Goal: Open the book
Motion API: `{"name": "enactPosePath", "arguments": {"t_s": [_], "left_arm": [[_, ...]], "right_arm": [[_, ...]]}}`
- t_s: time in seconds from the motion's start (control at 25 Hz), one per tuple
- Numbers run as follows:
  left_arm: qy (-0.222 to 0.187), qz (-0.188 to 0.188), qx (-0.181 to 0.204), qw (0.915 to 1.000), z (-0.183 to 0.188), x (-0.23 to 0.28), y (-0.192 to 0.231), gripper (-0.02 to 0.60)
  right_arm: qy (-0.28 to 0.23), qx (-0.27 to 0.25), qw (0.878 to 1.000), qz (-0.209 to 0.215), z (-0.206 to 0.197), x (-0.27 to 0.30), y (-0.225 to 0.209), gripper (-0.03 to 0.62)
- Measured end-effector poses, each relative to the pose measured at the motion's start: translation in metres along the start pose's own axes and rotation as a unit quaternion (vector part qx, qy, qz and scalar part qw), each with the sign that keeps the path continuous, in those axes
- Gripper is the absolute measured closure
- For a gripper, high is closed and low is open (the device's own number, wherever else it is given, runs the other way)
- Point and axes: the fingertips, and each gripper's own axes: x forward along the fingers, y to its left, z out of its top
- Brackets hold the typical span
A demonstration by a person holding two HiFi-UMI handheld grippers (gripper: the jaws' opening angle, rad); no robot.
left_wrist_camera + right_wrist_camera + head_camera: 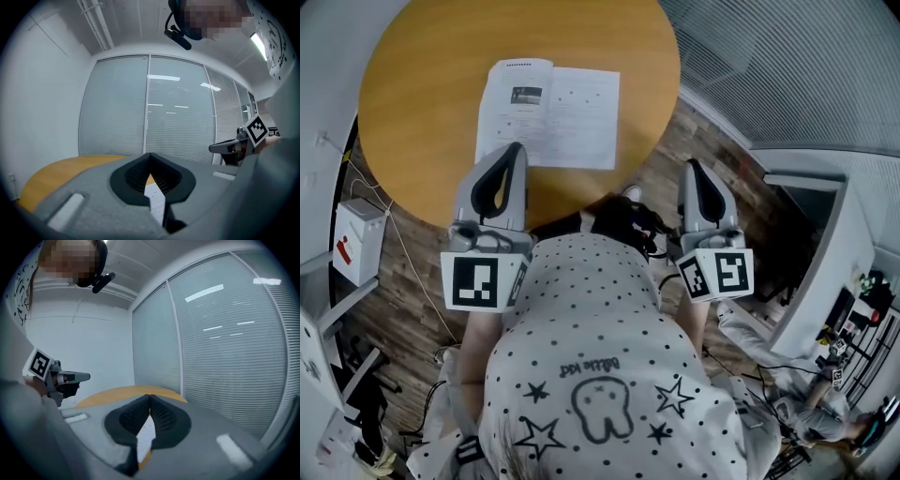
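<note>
Tally at the round table

One wooden table [422,75], one open book [548,112], two grippers, the left gripper [516,148] and the right gripper [692,167], one person [600,375], one white box [358,239] beside it.

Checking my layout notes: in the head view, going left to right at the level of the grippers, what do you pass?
White box → left gripper → right gripper → white furniture.

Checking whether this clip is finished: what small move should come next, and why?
Probably just draw both back: the book lies open flat on the table, and the left hand-held gripper and right hand-held gripper are shut on nothing.
</note>
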Motion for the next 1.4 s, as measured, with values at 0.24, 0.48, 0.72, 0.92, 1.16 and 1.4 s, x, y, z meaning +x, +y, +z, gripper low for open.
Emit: {"name": "enactPosePath", "arguments": {"t_s": [0.24,0.48,0.72,0.92,1.16,1.4], "left_arm": [[0.002,0.000,-0.002,1.0000,-0.001,0.000,-0.005,0.572],[0.002,-0.005,0.001,1.0000,-0.001,0.004,-0.007,0.572],[0.011,-0.010,0.001,0.9999,-0.011,0.007,-0.003,0.571],[0.021,-0.002,-0.011,0.9997,-0.021,0.005,0.002,0.571],[0.026,0.002,-0.011,0.9996,-0.023,0.005,0.001,0.571],[0.039,0.009,-0.024,0.9989,-0.029,0.003,0.004,0.571]], "right_arm": [[-0.004,0.007,1.000,-0.003,-0.003,-0.002,-0.004,0.591],[0.002,0.000,1.000,0.004,-0.005,-0.001,-0.003,0.590],[0.011,-0.012,1.000,0.012,-0.006,-0.001,0.002,0.590],[0.019,-0.010,1.000,0.014,-0.011,-0.001,0.004,0.591],[0.016,-0.005,1.000,0.013,-0.007,-0.003,0.003,0.591],[0.017,-0.011,1.000,0.011,-0.005,-0.004,0.002,0.590]]}}
